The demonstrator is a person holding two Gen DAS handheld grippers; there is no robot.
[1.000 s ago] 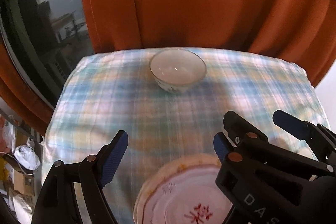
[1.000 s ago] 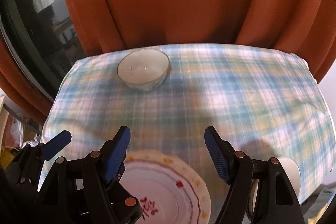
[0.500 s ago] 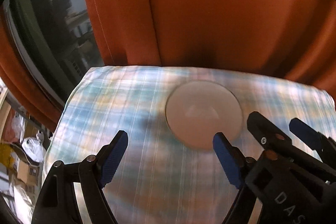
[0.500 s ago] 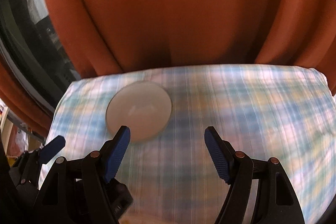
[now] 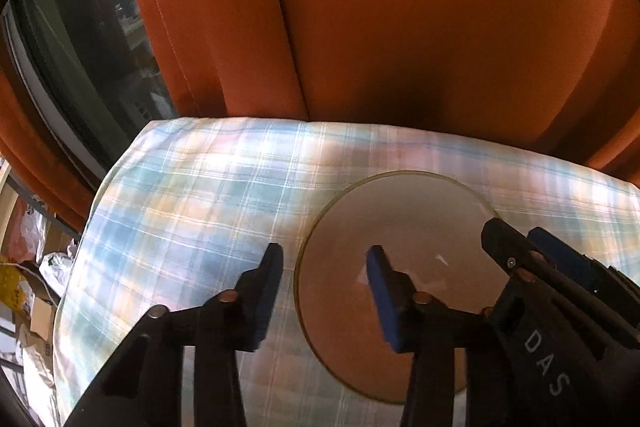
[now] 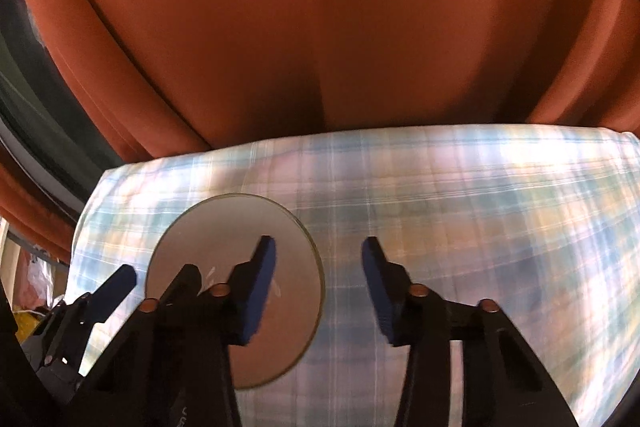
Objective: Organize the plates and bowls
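Observation:
A white bowl (image 5: 404, 227) stands on the plaid tablecloth (image 5: 192, 195), seen from above. My left gripper (image 5: 326, 291) is open and straddles the bowl's left rim, one finger outside, one finger over the bowl's inside. In the right wrist view the bowl (image 6: 224, 227) is at lower left. My right gripper (image 6: 318, 283) is open and straddles the bowl's right rim, its left finger over the bowl, its right finger over the cloth. Each gripper shows at the edge of the other's view. The plate is out of view.
Orange curtains (image 5: 380, 27) hang right behind the table's far edge. A dark window (image 5: 72, 39) is at the left. Clutter and boxes (image 5: 28, 299) lie on the floor beyond the table's left edge.
Both grippers have moved forward and down onto the bowl, which now fills much more of both views. The jaws of both are narrower than before. The plate has dropped out of view.

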